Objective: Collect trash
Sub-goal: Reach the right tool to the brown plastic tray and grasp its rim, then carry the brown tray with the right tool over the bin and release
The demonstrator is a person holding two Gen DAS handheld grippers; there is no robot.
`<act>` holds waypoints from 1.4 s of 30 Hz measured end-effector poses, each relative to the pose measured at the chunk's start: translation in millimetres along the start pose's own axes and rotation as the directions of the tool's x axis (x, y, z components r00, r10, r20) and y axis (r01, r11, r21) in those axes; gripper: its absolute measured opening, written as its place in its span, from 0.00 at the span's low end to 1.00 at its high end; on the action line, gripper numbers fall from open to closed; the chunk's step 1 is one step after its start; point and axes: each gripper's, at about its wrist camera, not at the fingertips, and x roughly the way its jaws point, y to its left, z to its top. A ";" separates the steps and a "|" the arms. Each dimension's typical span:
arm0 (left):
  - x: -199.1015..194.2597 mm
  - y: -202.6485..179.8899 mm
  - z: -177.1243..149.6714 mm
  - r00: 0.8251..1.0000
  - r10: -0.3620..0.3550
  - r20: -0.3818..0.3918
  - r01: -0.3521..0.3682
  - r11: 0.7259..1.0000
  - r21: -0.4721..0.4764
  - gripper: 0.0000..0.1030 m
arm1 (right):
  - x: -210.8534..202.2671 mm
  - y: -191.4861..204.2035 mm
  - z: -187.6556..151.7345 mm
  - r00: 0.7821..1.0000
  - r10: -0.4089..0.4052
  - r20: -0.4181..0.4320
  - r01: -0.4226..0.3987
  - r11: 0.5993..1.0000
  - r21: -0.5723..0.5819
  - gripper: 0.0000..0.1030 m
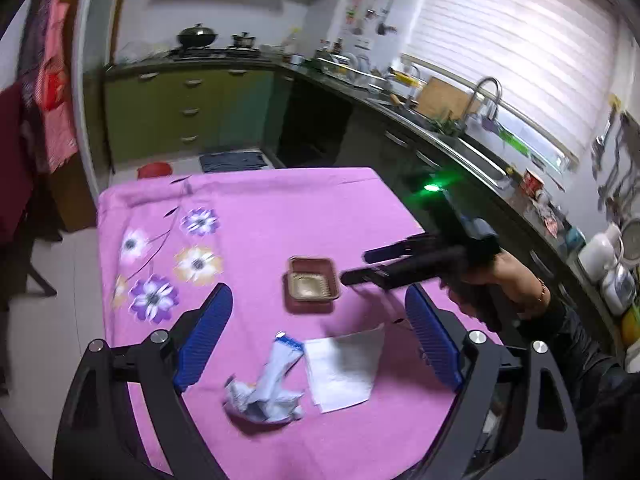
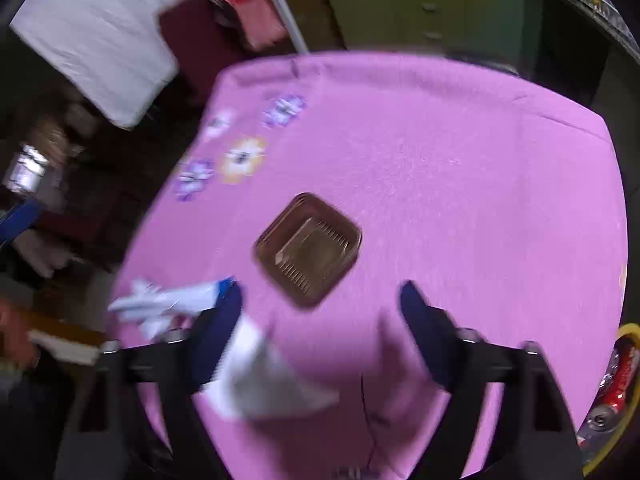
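Here the brown plastic tray (image 1: 310, 285) sat near the middle of the pink tablecloth (image 1: 280, 208), empty. Nearer the camera than the tray lay a crumpled blue-and-white wrapper (image 1: 266, 384) and, just beside it, a white paper napkin (image 1: 344, 368). The left gripper (image 1: 320, 332) hung above these with jaws spread, holding nothing. The right gripper (image 2: 322, 304) hovered close over the tray's near side, jaws apart and empty
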 end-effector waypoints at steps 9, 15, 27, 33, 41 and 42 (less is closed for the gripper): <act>-0.3 27.2 -18.6 1.000 0.005 0.012 -0.005 1.000 -0.002 0.83 | 57.4 -11.4 16.9 0.984 -0.083 -0.157 0.096 0.993 0.071 0.39; 6.6 27.6 -24.2 1.000 -0.019 -0.015 0.019 1.000 -0.006 0.83 | 63.9 -8.5 19.1 0.984 -0.097 -0.147 0.108 0.992 0.071 0.05; 27.0 -2.9 -26.7 0.995 -0.058 -0.076 0.063 0.995 0.075 0.84 | -75.9 -90.9 -48.3 0.982 -0.169 0.084 0.146 0.962 0.229 0.05; 41.3 -27.9 -24.1 0.992 -0.084 -0.096 0.095 0.988 0.121 0.84 | -152.7 -213.8 -134.6 0.899 -0.437 0.034 0.369 0.797 0.478 0.05; 53.9 -57.2 -21.6 0.988 -0.075 -0.132 0.098 0.979 0.179 0.84 | -124.6 -241.5 -181.6 0.792 -0.606 -0.068 0.582 0.718 0.382 0.05; 53.3 -60.2 -21.1 0.989 -0.071 -0.131 0.095 0.977 0.189 0.84 | -119.3 -242.2 -182.8 0.791 -0.608 -0.072 0.586 0.719 0.373 0.05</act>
